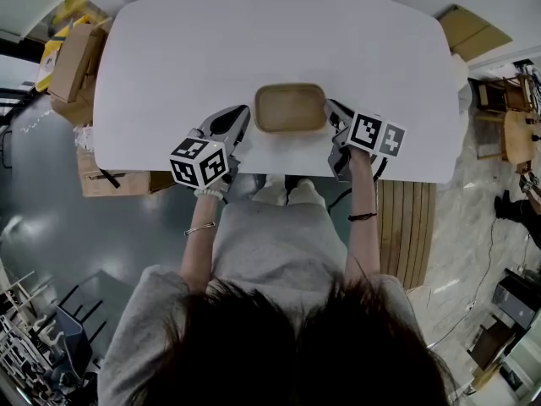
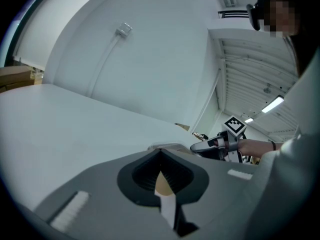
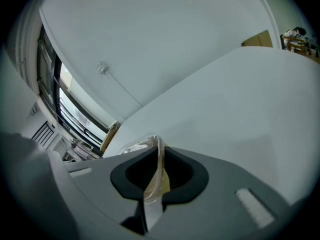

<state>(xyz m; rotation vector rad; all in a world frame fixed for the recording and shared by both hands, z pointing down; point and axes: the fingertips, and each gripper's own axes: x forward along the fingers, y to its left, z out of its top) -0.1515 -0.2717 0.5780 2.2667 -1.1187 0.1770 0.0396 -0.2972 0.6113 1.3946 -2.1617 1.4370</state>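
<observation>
Both grippers are clamping the tray [image 1: 290, 108], one on each short end. The tray's long axis is running straight from one set of fingers to the other, so the two grips are facing each other along it.

Left gripper [image 1: 243, 123]: jaws are closing on the tray's left end. In the left gripper view a thin tan edge is sitting pinched between the pads [image 2: 176, 176], with the rest of the tray lying ahead of the fingers and toward the right gripper.

Right gripper [image 1: 332, 118]: jaws are closing on the right end. In its own view the rim [image 3: 159, 164], clear over tan, is standing upright in the gap between the pads, and the tray body is lying ahead and to the left of the fingers.

Neither arm is nearer; the hold is looking symmetric, with both sets of fingertips touching the tray.

The tray is sitting over the near part of the table [image 1: 254, 41], close to its near edge. Can't tell whether it is resting on the top or hanging just above it.
</observation>
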